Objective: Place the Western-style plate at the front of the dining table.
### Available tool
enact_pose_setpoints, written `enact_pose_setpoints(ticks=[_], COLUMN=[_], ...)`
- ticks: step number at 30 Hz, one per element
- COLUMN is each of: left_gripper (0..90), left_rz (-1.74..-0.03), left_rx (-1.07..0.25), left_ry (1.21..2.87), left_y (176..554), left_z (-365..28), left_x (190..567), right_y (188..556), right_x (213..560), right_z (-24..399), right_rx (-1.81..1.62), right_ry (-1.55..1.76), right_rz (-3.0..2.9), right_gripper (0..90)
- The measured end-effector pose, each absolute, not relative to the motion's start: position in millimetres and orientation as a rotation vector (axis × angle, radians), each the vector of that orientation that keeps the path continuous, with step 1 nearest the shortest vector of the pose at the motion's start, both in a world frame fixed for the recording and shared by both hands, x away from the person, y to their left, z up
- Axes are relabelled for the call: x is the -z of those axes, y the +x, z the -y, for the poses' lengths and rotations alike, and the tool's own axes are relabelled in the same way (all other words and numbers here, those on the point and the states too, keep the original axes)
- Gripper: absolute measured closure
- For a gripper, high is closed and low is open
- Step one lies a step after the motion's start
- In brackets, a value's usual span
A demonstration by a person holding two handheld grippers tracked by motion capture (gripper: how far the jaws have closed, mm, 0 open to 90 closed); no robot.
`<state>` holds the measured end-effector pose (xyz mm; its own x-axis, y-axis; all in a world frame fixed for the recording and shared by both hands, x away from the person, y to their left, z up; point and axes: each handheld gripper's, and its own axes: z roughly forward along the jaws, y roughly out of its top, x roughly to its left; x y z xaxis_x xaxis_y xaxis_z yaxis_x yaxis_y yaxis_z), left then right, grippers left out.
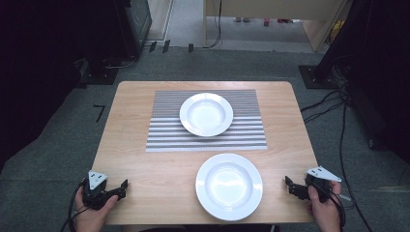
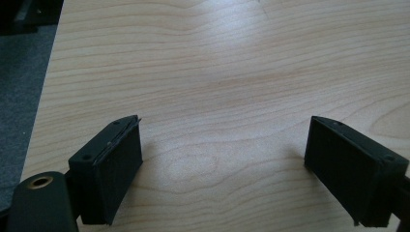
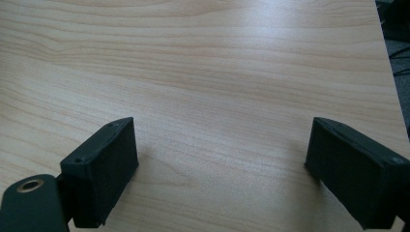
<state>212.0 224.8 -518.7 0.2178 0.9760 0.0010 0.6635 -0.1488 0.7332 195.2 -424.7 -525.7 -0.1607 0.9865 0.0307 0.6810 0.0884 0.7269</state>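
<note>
Plates are the likely concern: the near white plate (image 1: pixel 229 186) lies on the wooden table (image 1: pixel 145 164) between the left gripper (image 1: pixel 121 188) and the right gripper (image 1: pixel 291 185), touching neither. Both have jaws spread wide, empty. Farther back, another plate (image 1: pixel 206 114) rests on a striped placemat (image 1: pixel 164 130). No readable writing anywhere.

There is 1 wooden table (image 1: pixel 145 159). On it lie 2 white plates: 1 plate on the mat (image 1: pixel 206 114) toward the far side, and 1 plate on the bare wood (image 1: pixel 229 186) near the front edge. There is 1 striped mat (image 1: pixel 169 130). There are 2 grippers, the left gripper (image 1: pixel 122 189) and the right gripper (image 1: pixel 292 186), each with 2 black jaws, held in 2 hands.
</note>
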Motion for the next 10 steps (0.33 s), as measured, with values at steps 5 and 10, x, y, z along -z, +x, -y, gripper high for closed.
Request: enact_pose_setpoints(ticks=[5,10], left_gripper=[13.1,13.2], left_rz=[-1.513,-1.509], left_rx=[-0.661,-0.660], left_ry=[1.887,1.891], left_y=[212.3,212.2], left_z=[-224.7,-225.2], left_x=[518.7,518.7], right_y=[195.2,195.2], right_x=[525.7,525.8], right_z=[424.6,424.7], right_rx=[-0.848,-0.848], right_ry=[1.637,1.636], right_rz=[-1.897,-1.898], right_gripper=[11.0,11.0])
